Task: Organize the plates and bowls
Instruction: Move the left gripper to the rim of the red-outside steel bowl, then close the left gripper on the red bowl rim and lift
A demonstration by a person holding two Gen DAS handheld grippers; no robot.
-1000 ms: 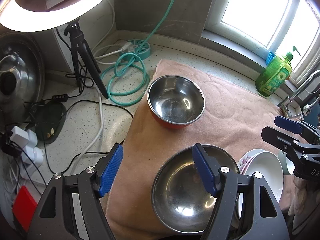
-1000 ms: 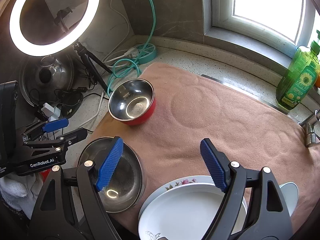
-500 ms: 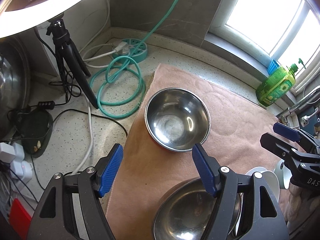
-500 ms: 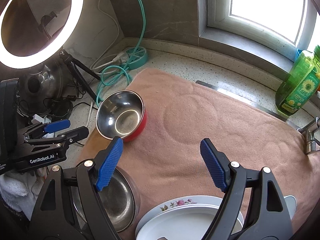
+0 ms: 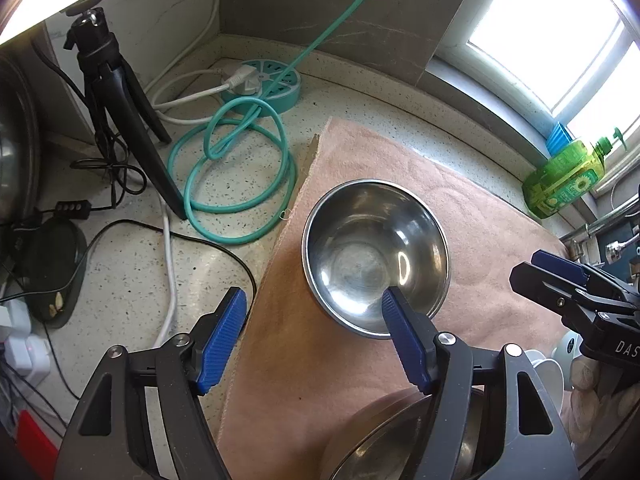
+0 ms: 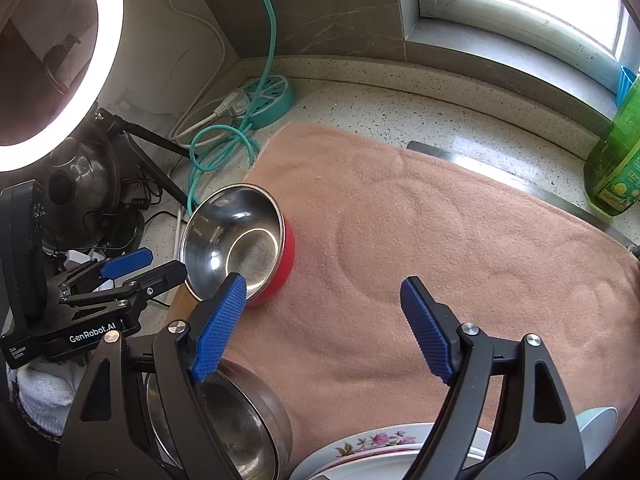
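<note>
The left gripper is seen with its blue fingers apart and having just closed in a little; nothing is clamped between them. Its right-hand fingertip is seen over the near rim of the red steel bowl, at centre frame in the left wrist view, though contact cannot be confirmed. That bowl is set upright on the pink towel, near the towel's left edge. A second steel bowl is partly shown at the lower edge, behind the fingers.

The right gripper is held with its fingers wide apart above bare towel, empty. In the right wrist view a flowered plate is cut off by the bottom edge. A green bottle is seen at the right edge, and a teal cable is coiled on the speckled bench at upper left.
</note>
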